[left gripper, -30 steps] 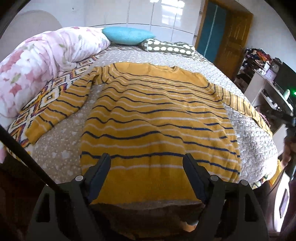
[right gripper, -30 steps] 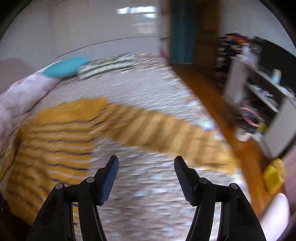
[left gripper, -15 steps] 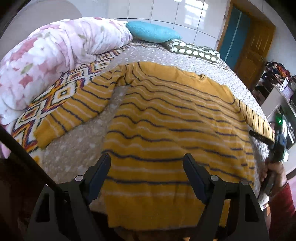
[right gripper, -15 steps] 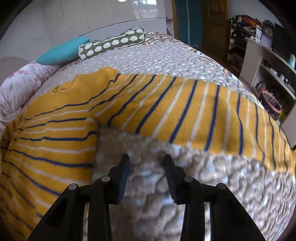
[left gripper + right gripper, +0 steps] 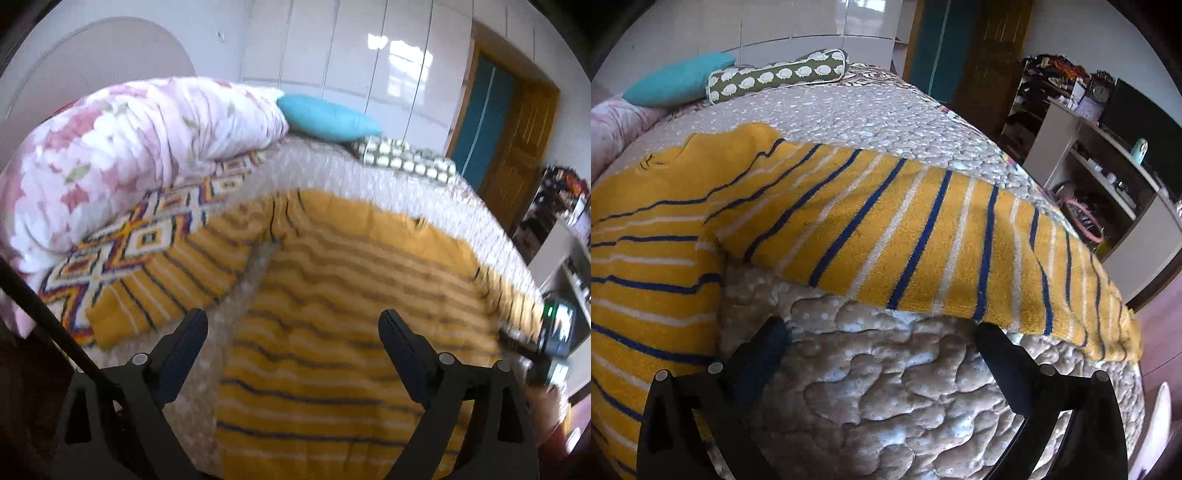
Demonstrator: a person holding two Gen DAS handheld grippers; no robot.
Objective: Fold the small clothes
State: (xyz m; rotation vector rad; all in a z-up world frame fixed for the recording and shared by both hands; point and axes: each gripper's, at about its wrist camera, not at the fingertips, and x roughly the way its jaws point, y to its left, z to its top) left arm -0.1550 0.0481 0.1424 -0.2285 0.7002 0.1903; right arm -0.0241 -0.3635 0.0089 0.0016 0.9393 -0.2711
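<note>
On my feed the sweater (image 5: pixel 849 229) was mustard yellow with thin navy and white stripes. The quilt (image 5: pixel 886 387) under it looked beige with pale spots. There was a pink-and-white floral duvet (image 5: pixel 122 147), a plain teal pillow (image 5: pixel 328 118), an olive bolster (image 5: pixel 775 75) with white blobs, maybe hedgehogs, and black grippers.

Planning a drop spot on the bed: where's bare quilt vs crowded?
Bare quilt: the wedge between the sweater body and its right sleeve, under the right gripper; also the strip between sweater collar and dotted bolster. Crowded: the floral duvet side, where the left sleeve lies.
</note>
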